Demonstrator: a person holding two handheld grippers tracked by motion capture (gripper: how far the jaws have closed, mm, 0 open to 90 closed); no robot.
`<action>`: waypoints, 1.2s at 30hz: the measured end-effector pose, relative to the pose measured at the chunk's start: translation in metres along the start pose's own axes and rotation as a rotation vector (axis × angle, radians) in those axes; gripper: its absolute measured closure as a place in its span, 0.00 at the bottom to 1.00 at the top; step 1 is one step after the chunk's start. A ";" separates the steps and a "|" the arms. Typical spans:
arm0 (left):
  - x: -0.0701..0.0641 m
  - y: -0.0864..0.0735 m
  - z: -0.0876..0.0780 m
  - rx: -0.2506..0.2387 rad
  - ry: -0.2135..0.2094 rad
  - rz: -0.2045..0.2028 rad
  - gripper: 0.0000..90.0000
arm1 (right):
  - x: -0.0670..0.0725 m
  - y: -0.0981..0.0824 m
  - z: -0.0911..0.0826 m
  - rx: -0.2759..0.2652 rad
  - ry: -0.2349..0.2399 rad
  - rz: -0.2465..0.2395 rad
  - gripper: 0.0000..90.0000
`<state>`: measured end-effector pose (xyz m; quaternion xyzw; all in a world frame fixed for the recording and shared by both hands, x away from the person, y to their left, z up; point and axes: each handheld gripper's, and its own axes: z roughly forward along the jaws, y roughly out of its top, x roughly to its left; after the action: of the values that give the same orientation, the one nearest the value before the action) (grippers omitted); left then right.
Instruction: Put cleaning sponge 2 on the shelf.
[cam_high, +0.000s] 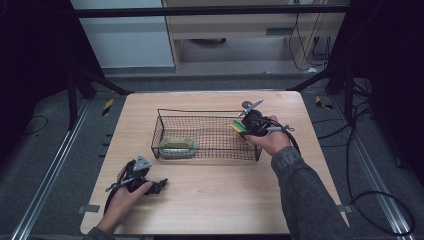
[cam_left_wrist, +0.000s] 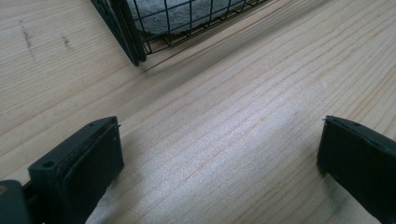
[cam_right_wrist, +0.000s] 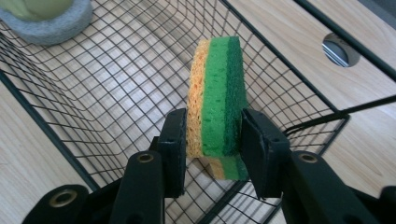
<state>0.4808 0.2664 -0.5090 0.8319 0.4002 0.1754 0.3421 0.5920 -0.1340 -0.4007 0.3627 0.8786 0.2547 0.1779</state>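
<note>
My right gripper (cam_high: 244, 128) is shut on a sponge (cam_right_wrist: 217, 79) with yellow and green layers, pinched flat between its pads and standing on edge. It hangs over the right end of a black wire basket (cam_high: 207, 113), inside the rim as the right gripper view shows it. A grey dish with something pale green on it (cam_high: 176, 146) lies in the basket's left end. My left gripper (cam_high: 159, 185) rests low on the wooden table (cam_high: 225, 200) at the front left, jaws wide open with bare wood between them (cam_left_wrist: 219, 154). The basket's near corner (cam_left_wrist: 135, 42) is just beyond it.
A round hole (cam_right_wrist: 341, 49) in the tabletop lies past the basket's far side. Metal rails and loose cables run along the floor on both sides of the table.
</note>
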 end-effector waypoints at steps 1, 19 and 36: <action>0.000 0.000 0.000 0.000 0.000 0.000 0.00 | 0.001 0.000 0.001 0.001 0.004 -0.004 0.68; 0.000 0.000 0.000 0.000 0.000 0.000 0.00 | 0.030 0.016 0.002 -0.019 0.081 0.017 0.44; 0.000 0.000 0.000 0.001 0.000 0.001 0.00 | 0.007 -0.001 -0.018 -0.103 -0.018 0.138 0.11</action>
<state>0.4809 0.2664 -0.5089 0.8323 0.3998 0.1755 0.3417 0.5780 -0.1356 -0.3872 0.4148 0.8358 0.3078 0.1861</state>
